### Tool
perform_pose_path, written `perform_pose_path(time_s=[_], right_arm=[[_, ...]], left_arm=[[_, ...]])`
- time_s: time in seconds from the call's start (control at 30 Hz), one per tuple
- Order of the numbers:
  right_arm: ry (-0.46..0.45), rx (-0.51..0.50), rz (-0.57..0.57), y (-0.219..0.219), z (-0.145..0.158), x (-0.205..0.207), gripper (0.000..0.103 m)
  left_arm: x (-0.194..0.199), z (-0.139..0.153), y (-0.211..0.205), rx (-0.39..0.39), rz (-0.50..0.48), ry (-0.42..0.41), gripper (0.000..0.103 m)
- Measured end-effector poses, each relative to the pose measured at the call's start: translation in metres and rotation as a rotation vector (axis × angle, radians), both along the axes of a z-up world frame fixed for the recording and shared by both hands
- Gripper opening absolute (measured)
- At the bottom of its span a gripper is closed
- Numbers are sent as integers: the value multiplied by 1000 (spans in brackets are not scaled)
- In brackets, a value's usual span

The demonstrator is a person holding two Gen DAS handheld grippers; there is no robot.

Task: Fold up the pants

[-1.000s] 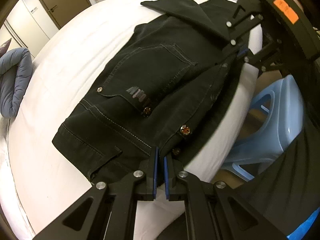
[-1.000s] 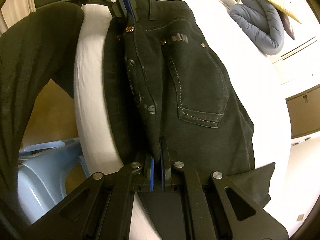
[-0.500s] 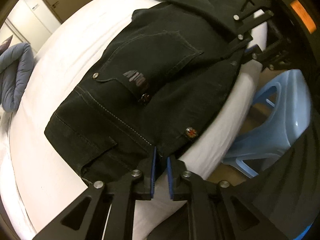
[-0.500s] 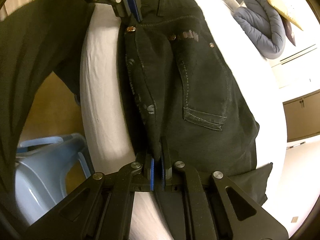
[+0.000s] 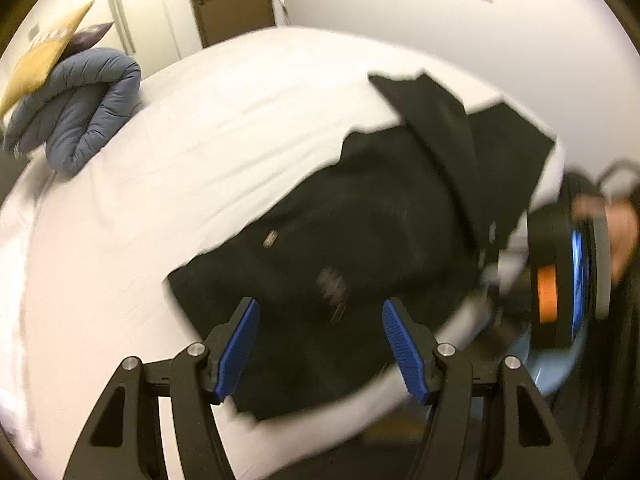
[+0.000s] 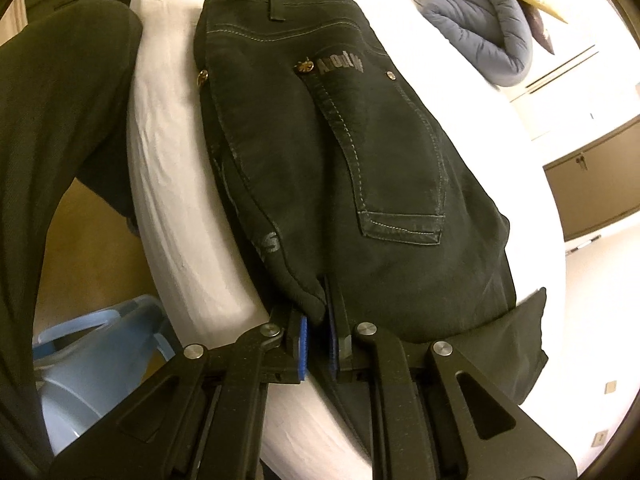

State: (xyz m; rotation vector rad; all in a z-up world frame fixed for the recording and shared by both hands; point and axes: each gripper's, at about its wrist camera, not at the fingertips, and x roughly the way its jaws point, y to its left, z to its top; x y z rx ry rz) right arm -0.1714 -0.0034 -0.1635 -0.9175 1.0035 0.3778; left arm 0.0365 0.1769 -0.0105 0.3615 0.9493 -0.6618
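The black pants (image 6: 344,152) are lying folded lengthwise on the white bed (image 6: 168,168), running along its near edge, back pocket and printed lettering facing up. In the left wrist view the same pants (image 5: 360,240) are showing as a dark, motion-blurred mass across the sheet (image 5: 200,140), with 2 leg ends fanning out at the far side.

The left gripper (image 5: 320,344) is hanging above the waistband end with its blue pads (image 5: 240,344) spread wide, nothing between them. The picture is smearing, so fine detail on the cloth is unreadable.

The right gripper (image 6: 316,340) is sitting at the bed's edge with its 2 pads (image 6: 303,344) drawn narrow, and a rolled fold of the pants is dipping into the slim gap between them; whether the pads are actually pinching the cloth is hard to tell. From the left wrist view, the right gripper (image 5: 486,258) is appearing at the right edge of the bed, blurred, so its jaws cannot be read there.

A blue-grey quilt (image 5: 80,116) is bunching at the far end of the bed, and a pale blue plastic stool (image 6: 92,360) is standing beside the mattress.
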Motion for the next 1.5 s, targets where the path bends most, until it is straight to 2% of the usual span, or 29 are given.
perform_pose_path(time_s=[0.1, 0.17, 0.27, 0.3, 0.37, 0.43, 0.47, 0.5, 0.53, 0.6, 0.67, 0.73, 0.8, 0.9, 1.0, 1.1, 1.23, 1.33, 1.4, 1.5], right_arm=[[-11, 53, -37, -4, 3, 1, 10], [-16, 94, -62, -8, 5, 2, 10], [-8, 154, -90, -15, 12, 3, 12], [4, 206, -115, -21, 18, 4, 15], [40, 300, -164, -34, 29, 4, 23], [52, 393, -193, -46, 44, -2, 53], [40, 457, -213, -56, 56, -6, 58], [28, 526, -245, -68, 69, -11, 60], [19, 590, -295, -83, 82, -13, 62], [-15, 687, -404, -116, 102, -8, 63], [-36, 743, -507, -147, 114, 3, 64], [-29, 760, -648, -188, 120, 28, 64], [-39, 767, -799, -239, 129, 62, 64], [-39, 767, -920, -294, 139, 98, 64], [-52, 741, -1014, -336, 146, 140, 64], [-8, 749, -1100, -368, 138, 189, 64], [44, 715, -1174, -392, 114, 251, 64], [107, 692, -1210, -406, 89, 287, 64], [124, 663, -1261, -406, 74, 303, 64], [136, 655, -1282, -409, 62, 323, 64]], left_arm=[[31, -26, -28, -49, 72, 28, 67], [51, -50, -40, -65, 117, 94, 67], [68, -95, -53, 30, 159, 164, 64], [68, -100, -52, 39, 155, 147, 64], [68, -101, -48, 24, 175, 148, 64], [70, -98, -47, 44, 194, 149, 64], [72, -96, -48, 78, 202, 136, 64], [73, -92, -50, 122, 227, 120, 64], [73, -88, -52, 131, 241, 118, 63], [70, -67, -60, 62, 238, 102, 63], [69, -53, -74, -1, 220, 99, 65], [76, -50, -96, -39, 196, 117, 67], [83, -63, -114, -39, 178, 151, 67], [92, -96, -122, -14, 216, 241, 68], [86, -99, -114, -63, 218, 235, 71], [83, -97, -96, -86, 245, 244, 71], [85, -91, -65, -111, 376, 231, 69], [86, -95, -53, -171, 446, 269, 71], [87, -98, -53, -185, 470, 281, 77], [84, -102, -60, -156, 463, 263, 86]])
